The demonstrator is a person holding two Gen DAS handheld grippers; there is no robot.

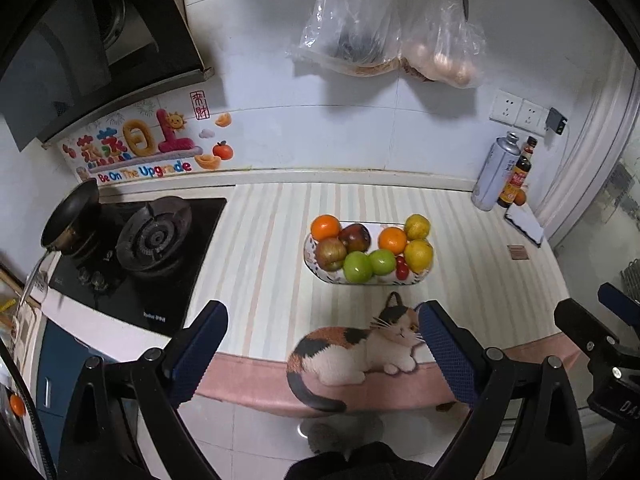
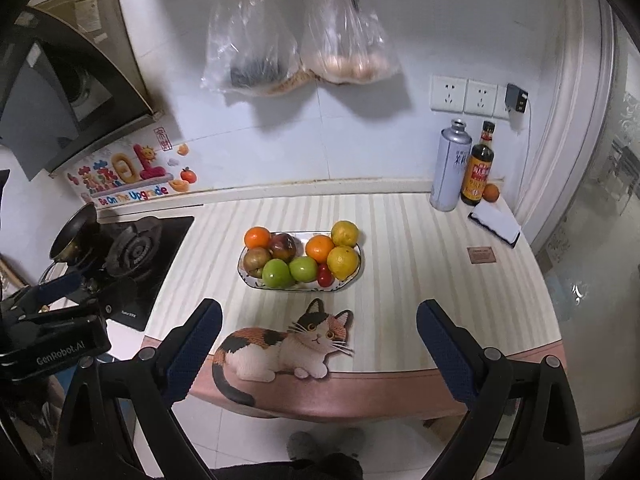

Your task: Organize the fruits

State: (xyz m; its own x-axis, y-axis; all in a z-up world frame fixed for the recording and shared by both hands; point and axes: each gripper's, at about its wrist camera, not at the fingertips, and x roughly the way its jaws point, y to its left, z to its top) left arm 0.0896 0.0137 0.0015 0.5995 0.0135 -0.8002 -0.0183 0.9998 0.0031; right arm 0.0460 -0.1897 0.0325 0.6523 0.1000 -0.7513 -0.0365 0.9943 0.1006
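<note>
A white patterned oval dish [image 1: 374,282] [image 2: 349,280] stands on the striped counter. It holds two oranges [image 1: 326,227] [image 2: 257,237], red apples [image 1: 355,237] [image 2: 283,246], two green apples [image 1: 357,266] [image 2: 276,273], two yellow citrus fruits [image 1: 419,255] [image 2: 343,261] and small red tomatoes [image 1: 402,268] [image 2: 325,275]. My left gripper [image 1: 322,344] is open and empty, held above the counter's front edge, short of the dish. My right gripper [image 2: 318,344] is open and empty at the same front edge. Each gripper shows at the edge of the other's view.
A gas hob [image 1: 154,236] with a small pan [image 1: 72,216] lies left of the dish. A cat-shaped mat [image 2: 280,348] lies at the front edge. A spray can [image 2: 450,164], a sauce bottle [image 2: 478,168] and a lone orange [image 2: 491,192] stand at the back right. Plastic bags [image 2: 296,40] hang on the wall.
</note>
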